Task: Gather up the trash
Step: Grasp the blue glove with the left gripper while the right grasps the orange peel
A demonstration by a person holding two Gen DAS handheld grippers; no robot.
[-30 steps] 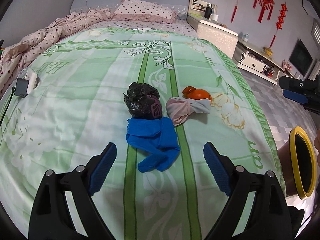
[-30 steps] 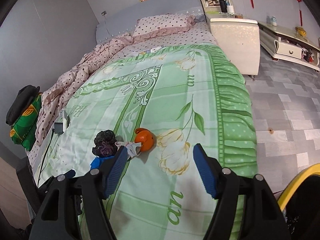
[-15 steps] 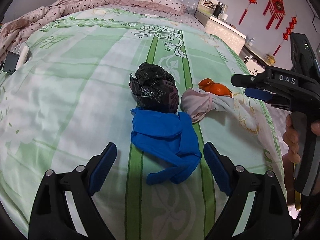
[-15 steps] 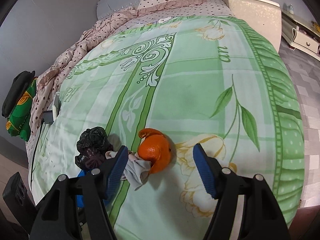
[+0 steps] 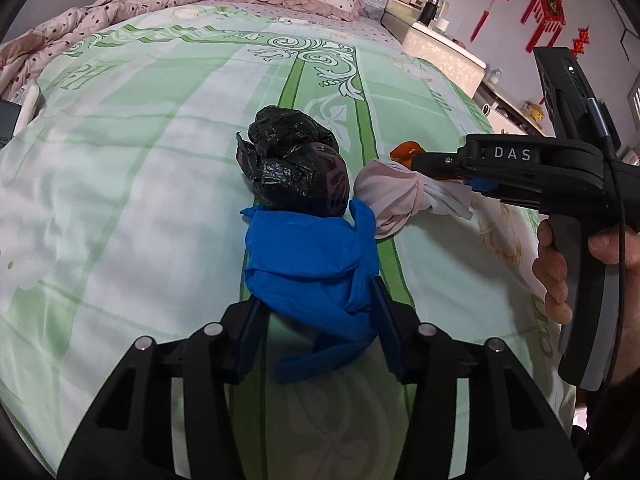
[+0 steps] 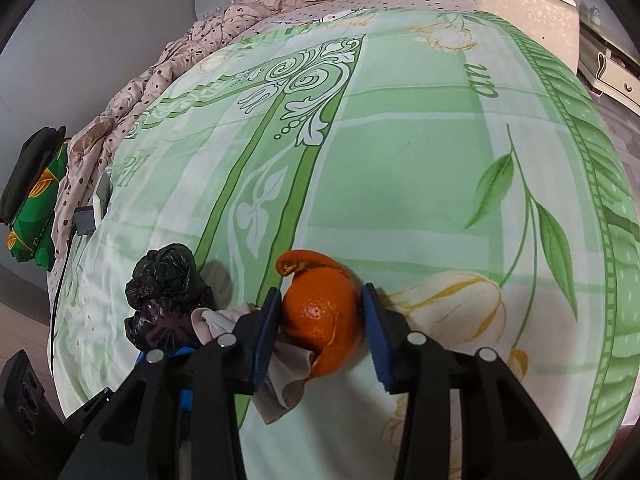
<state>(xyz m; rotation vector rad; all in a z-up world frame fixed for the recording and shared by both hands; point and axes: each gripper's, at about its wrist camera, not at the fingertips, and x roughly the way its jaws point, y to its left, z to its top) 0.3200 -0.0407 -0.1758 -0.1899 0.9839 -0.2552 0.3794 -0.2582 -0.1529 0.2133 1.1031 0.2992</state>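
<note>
Left gripper closing around blue glove.

Grey walls, green floral bedspread, white nightstand, red wall ornaments

Blue glove, black bag, orange peel, green floral bedspread.

Both cameras ride on the hand-held tools, tilted steeply down at the bed from close above, facing its far headboard end. The left view looks along its jaws onto the blue glove; the right onto the orange peel. Both share the black bag.
</note>
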